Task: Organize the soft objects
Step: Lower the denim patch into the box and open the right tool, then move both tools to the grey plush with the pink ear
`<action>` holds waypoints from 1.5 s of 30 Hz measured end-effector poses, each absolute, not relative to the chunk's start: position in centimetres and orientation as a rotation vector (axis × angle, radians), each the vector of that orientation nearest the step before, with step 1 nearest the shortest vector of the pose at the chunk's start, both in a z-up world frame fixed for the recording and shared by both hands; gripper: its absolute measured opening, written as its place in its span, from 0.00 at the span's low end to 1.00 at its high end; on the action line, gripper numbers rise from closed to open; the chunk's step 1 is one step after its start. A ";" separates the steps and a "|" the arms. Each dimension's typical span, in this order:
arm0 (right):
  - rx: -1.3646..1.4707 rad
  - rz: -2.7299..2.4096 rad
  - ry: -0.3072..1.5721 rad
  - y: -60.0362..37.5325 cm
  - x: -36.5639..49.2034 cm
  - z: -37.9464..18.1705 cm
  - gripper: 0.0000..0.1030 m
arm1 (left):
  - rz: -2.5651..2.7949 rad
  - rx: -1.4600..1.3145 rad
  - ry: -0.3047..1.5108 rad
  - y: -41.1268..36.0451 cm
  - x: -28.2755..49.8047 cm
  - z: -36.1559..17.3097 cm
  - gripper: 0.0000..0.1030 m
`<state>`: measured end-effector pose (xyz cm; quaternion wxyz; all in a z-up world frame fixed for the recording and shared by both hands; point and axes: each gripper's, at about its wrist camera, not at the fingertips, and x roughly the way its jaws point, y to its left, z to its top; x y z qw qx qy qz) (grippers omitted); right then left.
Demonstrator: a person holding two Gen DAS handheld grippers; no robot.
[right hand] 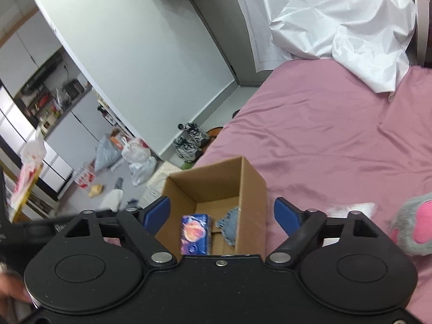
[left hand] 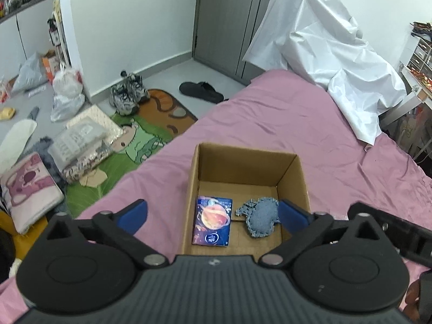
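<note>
On the far left, off the bed, the floor holds a pink cushion (left hand: 29,191), clear packets (left hand: 81,140) on a green mat (left hand: 140,140), plastic bags (left hand: 66,91), a pair of sneakers (left hand: 129,93) and, further right, a black slipper (left hand: 201,91). Your left gripper (left hand: 213,214) hangs above the near edge of the box (left hand: 302,181) with its blue fingers (left hand: 133,214) spread wide and nothing between them; the left finger sits over the pink sheet (left hand: 297,118), the right one over the box's right wall. The box stands open on the sheet, and on its floor lie two things side by side: a blue packet (left hand: 213,221) with a planet print on the left, flat against the left wall, and a frayed denim patch (left hand: 260,217) just to its right, near the right wall. They lie near each other, but you cannot tell whether they touch. Your right gripper (right hand: 221,212) also hovers over the near side of the box (right hand: 251,186), fingers (right hand: 286,214) wide apart and holding nothing; from there the packet (right hand: 194,233) and the patch (right hand: 229,225) show low inside. Beyond the box, a crumpled white sheet (left hand: 332,51) drapes over the far right of the bed. At the near right, on the pink sheet (right hand: 337,135), lies a grey and pink plush toy (right hand: 413,229), outside the box and well apart from it, with a small clear bag (right hand: 351,208) just to its left.
</note>
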<state>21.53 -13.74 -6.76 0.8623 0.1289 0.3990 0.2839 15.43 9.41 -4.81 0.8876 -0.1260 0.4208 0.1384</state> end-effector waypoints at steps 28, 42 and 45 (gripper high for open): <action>0.200 0.507 0.845 -23.0 18.9 -2.2 1.00 | 0.221 -0.214 0.838 2.0 12.8 -1.6 1.00; 0.250 0.456 0.820 -28.7 18.9 -2.0 1.00 | 0.187 -0.193 0.876 -2.3 12.8 -2.1 1.00; 0.248 0.451 0.821 -29.4 18.9 -2.2 1.00 | 0.186 -0.197 0.873 -3.1 12.7 -2.2 1.00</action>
